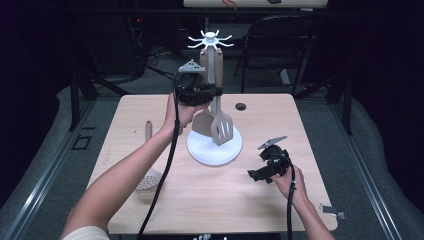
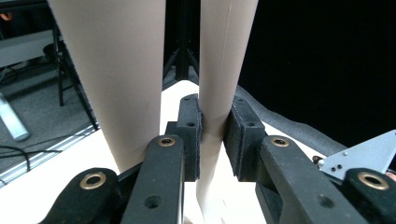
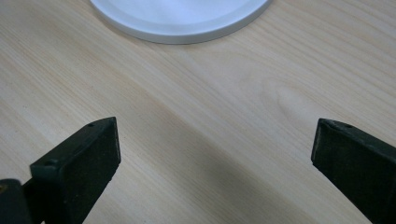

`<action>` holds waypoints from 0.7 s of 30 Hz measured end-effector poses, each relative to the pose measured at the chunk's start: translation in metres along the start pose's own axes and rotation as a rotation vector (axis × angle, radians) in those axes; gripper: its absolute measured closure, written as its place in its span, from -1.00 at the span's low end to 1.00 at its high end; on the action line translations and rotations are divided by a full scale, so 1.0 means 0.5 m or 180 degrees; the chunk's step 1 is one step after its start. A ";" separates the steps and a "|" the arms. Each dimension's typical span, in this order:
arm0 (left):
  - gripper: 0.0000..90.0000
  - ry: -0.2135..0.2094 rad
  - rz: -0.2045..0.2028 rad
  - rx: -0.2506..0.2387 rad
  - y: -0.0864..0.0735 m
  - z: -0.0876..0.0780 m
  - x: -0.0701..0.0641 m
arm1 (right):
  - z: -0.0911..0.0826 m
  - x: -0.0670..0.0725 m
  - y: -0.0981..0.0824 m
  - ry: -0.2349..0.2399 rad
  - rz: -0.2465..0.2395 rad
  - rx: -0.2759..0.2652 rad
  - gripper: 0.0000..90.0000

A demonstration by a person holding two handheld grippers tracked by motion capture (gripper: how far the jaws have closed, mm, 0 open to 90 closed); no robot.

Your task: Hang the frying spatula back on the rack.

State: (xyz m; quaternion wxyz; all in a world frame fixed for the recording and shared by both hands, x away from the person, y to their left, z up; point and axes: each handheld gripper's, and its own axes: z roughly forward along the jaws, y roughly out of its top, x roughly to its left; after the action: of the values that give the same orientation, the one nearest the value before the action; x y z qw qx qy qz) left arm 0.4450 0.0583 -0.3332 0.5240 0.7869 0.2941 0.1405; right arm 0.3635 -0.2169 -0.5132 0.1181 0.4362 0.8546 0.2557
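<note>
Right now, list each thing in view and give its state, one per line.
Left gripper: shut on the slotted spatula's handle.
Right gripper: open, low over the table, holding nothing.
Slotted spatula: hanging upright on the rack.
Solid spatula: hanging beside it.
Rack: upright on its white base.
Skimmer: lying flat on the table.

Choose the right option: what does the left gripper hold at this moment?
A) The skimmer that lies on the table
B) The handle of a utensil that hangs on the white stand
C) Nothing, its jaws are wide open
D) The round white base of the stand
B: in the left gripper view the left gripper is closed on a beige handle, and the high view shows it at the slotted spatula hanging on the stand.
</note>
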 end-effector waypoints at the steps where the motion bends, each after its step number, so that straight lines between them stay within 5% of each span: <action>1: 0.68 0.0008 -0.0010 -0.0006 0.000 -0.001 0.000 | -0.002 -0.001 0.001 -0.0032 -0.0034 0.0067 -0.97; 11: 0.20 0.0099 0.0068 0.0010 -0.006 -0.012 -0.020 | -0.004 0.000 0.002 -0.0037 -0.0067 0.0027 -0.97; 21: -0.26 -0.0047 0.0061 0.0013 -0.024 -0.031 -0.031 | 0.001 0.002 0.000 -0.0016 -0.0027 -0.0029 -0.97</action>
State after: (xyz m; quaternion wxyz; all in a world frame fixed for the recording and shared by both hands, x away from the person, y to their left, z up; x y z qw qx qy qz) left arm 0.4206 0.0637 -0.3363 0.5233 0.7917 0.2830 0.1390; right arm 0.3633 -0.2160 -0.5133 0.1232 0.4326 0.8550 0.2580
